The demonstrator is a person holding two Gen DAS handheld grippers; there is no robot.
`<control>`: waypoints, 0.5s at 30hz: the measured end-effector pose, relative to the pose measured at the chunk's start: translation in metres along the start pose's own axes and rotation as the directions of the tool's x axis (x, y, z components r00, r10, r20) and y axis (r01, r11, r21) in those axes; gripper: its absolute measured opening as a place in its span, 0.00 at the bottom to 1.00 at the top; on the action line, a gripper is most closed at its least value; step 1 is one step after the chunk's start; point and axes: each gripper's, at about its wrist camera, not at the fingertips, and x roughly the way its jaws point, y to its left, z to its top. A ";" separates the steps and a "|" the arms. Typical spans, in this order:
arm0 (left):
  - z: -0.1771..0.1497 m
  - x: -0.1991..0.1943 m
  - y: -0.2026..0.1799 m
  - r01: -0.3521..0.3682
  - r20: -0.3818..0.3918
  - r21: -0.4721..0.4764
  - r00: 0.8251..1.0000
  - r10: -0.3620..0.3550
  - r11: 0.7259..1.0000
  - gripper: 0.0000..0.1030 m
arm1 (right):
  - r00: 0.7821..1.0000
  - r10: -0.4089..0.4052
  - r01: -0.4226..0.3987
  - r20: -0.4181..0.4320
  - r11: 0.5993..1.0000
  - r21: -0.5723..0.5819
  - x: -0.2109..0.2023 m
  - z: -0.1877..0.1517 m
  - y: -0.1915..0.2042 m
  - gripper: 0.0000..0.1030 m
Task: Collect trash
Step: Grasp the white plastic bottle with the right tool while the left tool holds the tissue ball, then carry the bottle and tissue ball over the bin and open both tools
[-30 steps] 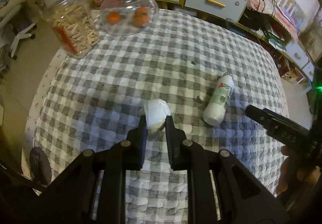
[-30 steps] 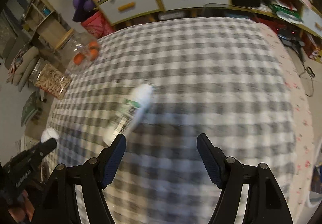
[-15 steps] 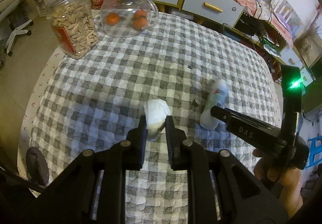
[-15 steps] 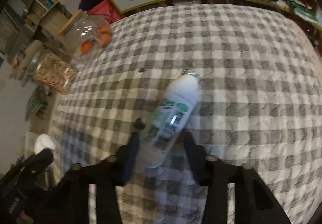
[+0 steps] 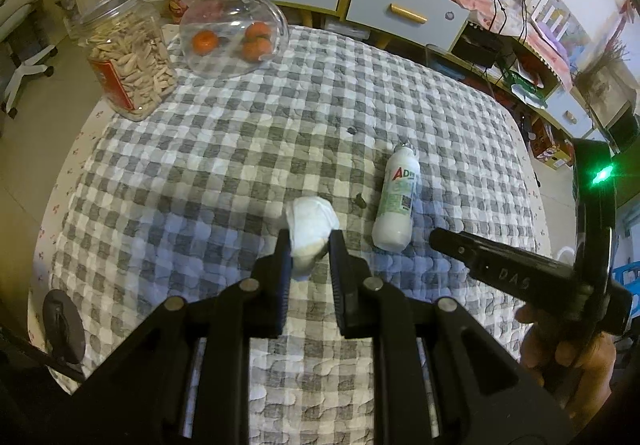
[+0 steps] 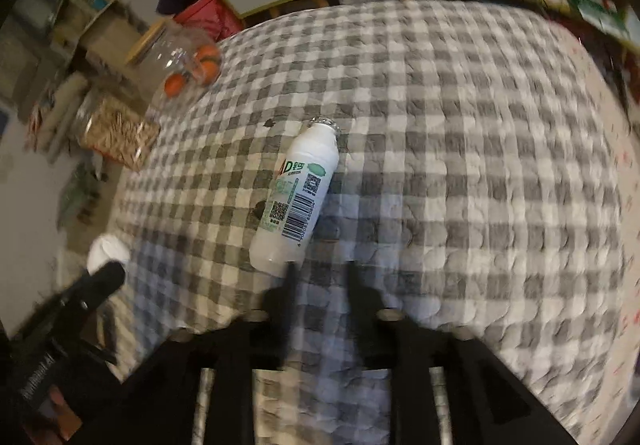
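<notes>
Bottle (image 6: 296, 193) lies flat, cap pointing away toward the cabinets.

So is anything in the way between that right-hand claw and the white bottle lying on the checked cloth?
Nothing visible. The white bottle lies on the checked cloth just ahead of the right gripper, whose jaws are opening with nothing between them. The left gripper, off to the side, grips a crumpled tissue.
</notes>
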 end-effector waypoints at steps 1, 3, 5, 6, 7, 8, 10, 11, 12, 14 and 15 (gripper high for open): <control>0.000 0.000 0.001 0.002 0.001 -0.003 1.000 -0.002 1.000 0.19 | 1.000 0.006 -0.007 0.015 1.000 0.014 0.000 0.000 0.001 0.59; 0.000 -0.001 0.003 0.001 0.003 -0.006 1.000 -0.001 1.000 0.19 | 1.000 0.014 -0.014 0.021 1.000 0.022 0.004 0.003 0.006 0.61; 0.000 -0.001 0.004 0.001 0.003 -0.011 1.000 -0.001 1.000 0.19 | 1.000 0.021 -0.021 0.015 0.999 0.032 0.011 0.006 0.010 0.61; 0.001 -0.001 0.005 0.000 0.002 -0.013 1.000 0.000 1.000 0.19 | 1.000 0.024 -0.025 0.014 0.999 0.034 0.015 0.007 0.013 0.61; 0.001 0.000 0.006 0.000 0.002 -0.013 1.000 0.000 1.000 0.19 | 1.000 0.026 -0.027 0.011 0.999 0.033 0.020 0.008 0.017 0.61; 0.002 0.000 0.006 0.000 0.001 -0.014 1.000 0.000 1.000 0.19 | 1.000 0.026 -0.026 0.007 0.999 0.029 0.024 0.010 0.020 0.61; 0.003 -0.001 0.005 0.004 0.001 -0.017 1.000 -0.004 1.000 0.19 | 1.000 0.022 -0.022 -0.003 0.999 0.026 0.033 0.011 0.025 0.59; 0.003 -0.001 0.004 0.009 0.003 -0.020 1.000 -0.009 1.000 0.19 | 1.000 0.023 -0.023 -0.011 0.999 0.024 0.037 0.010 0.027 0.51; 0.003 -0.002 0.004 0.012 0.004 -0.020 1.000 -0.012 1.000 0.19 | 0.999 0.027 -0.027 -0.026 0.999 0.019 0.041 0.009 0.029 0.37; 0.003 -0.004 0.001 0.020 0.007 -0.017 1.000 -0.020 1.000 0.19 | 0.999 0.038 -0.038 -0.039 0.999 0.014 0.043 0.006 0.029 0.37; 0.002 -0.005 -0.001 0.023 0.009 -0.014 1.000 -0.023 1.000 0.19 | 0.999 0.033 -0.033 -0.033 0.999 -0.002 0.039 0.004 0.029 0.37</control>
